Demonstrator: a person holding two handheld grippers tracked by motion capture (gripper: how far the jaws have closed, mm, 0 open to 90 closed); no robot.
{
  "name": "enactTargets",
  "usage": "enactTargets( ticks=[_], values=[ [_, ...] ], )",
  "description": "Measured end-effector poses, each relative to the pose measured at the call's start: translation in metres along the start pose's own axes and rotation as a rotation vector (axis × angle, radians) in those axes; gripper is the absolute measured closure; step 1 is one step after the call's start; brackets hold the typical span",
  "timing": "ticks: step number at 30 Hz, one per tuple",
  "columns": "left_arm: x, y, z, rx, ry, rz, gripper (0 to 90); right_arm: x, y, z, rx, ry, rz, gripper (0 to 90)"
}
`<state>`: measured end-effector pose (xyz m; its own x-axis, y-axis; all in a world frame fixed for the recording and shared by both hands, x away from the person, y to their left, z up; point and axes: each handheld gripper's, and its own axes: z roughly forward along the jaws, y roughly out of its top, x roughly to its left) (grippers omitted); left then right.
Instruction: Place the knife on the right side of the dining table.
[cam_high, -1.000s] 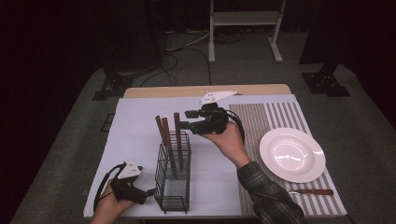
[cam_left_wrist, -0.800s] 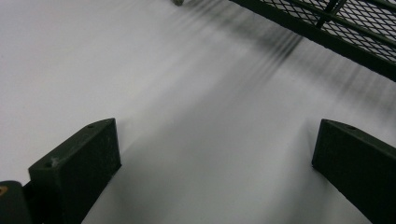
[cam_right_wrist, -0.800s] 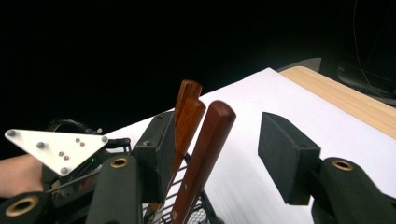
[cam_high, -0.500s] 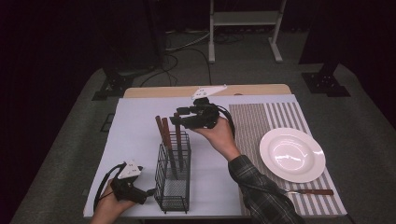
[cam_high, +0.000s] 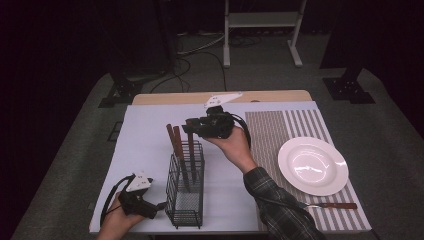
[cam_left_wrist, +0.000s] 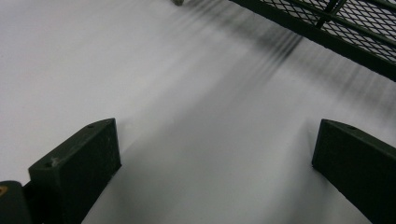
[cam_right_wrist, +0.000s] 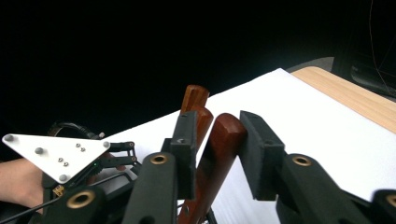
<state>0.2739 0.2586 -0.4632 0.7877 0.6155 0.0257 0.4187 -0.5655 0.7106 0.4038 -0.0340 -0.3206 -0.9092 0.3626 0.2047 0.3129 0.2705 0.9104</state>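
The right tool (cam_high: 192, 126) has just been closing around the top of a wooden handle (cam_right_wrist: 219, 149) that stands in the wire caddy (cam_high: 186, 185) at the counter's 7 o'clock; a slight gap remains at one pad. The left tool (cam_high: 159, 205), spread wide with nothing between, rests at the caddy's 9 o'clock.

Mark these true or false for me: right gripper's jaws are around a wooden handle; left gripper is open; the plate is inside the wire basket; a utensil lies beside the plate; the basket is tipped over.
1. The right gripper has a wooden handle between its jaws. True; they have just been closing.
2. The left gripper is open. True, nothing between its jaws.
3. The plate sits inside the wire basket. False: it lies on the striped mat.
4. A utensil lies beside the plate. True.
5. The basket is tipped over. False: it stands upright.
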Motion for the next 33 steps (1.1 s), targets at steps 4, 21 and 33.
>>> enactTargets(
  ticks=[4, 21, 33],
  values=[
    [0.0, 0.0, 0.0, 0.0, -0.001, 0.0, 0.0, 0.003, -0.001, -0.006, -0.005, 0.003, -0.007, 69.7],
    [0.0, 0.0, 0.0, 0.0, -0.001, -0.001, 0.0, 0.029, -0.004, -0.03, -0.027, 0.035, -0.064, 72.5],
    [0.0, 0.0, 0.0, -0.001, -0.001, -0.001, 0.0, 0.04, -0.004, -0.032, -0.031, 0.057, -0.091, 78.1]
  ],
)
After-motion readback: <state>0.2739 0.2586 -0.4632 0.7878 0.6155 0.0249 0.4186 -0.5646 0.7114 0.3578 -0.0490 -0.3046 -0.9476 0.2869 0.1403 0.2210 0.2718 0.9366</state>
